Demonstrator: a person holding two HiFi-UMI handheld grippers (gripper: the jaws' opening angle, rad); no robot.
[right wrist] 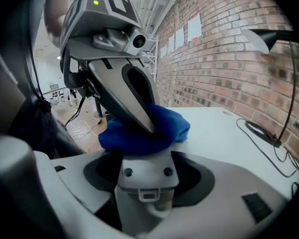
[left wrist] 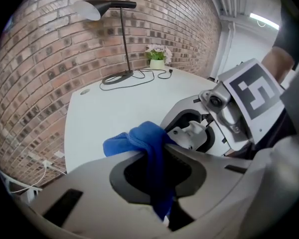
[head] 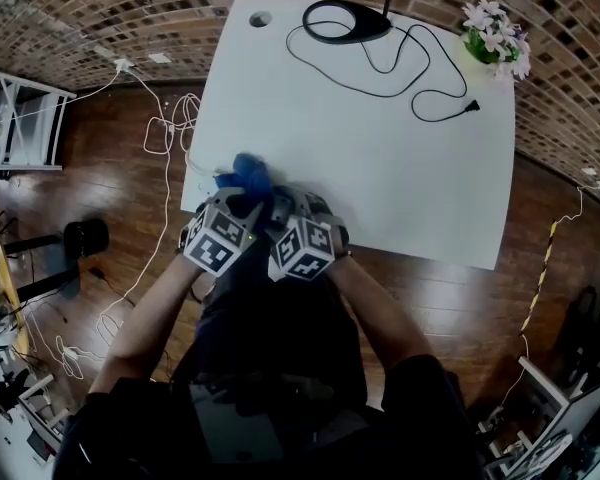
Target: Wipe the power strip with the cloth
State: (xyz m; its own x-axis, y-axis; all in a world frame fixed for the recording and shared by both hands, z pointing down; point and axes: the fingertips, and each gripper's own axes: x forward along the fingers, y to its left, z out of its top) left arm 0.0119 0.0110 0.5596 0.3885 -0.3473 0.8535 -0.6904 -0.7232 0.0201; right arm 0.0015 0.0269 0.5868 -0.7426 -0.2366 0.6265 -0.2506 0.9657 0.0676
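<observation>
From the head view we see a white rectangular table (head: 380, 168) on a wooden floor (head: 100, 168). At its near left edge both hands meet over a bunched blue cloth (head: 248, 175). The left gripper (head: 242, 198) and the right gripper (head: 290, 205) sit just beside each other there, and their marker cubes cover most of what lies under them. From this view we cannot make out the power strip at all.

The right gripper view supplies it. A white plastic power strip (right wrist: 144, 178) stands between this gripper's jaws, which are spread wide and hold it by its sides. Its near end, with two small round holes and a little clip, faces the lens. Its long axis runs away from the lens along the line of the jaws toward the far side. It is so foreshortened that we cannot judge its length. The cloth lies heaped on its far end, with the left gripper's dark tapered jaws coming down into it from above.

The left gripper view shows its own jaws nearly together, pinching a fold of the cloth that hangs back toward the lens. To the right it shows the white strip inside the right gripper's jaws.

Far across the table stand a black desk lamp (head: 345, 18) with a looping black cable (head: 420, 78) and, at the far right corner, a pot of pale flowers (head: 495, 36). A brick wall (left wrist: 40, 59) lies beyond.
</observation>
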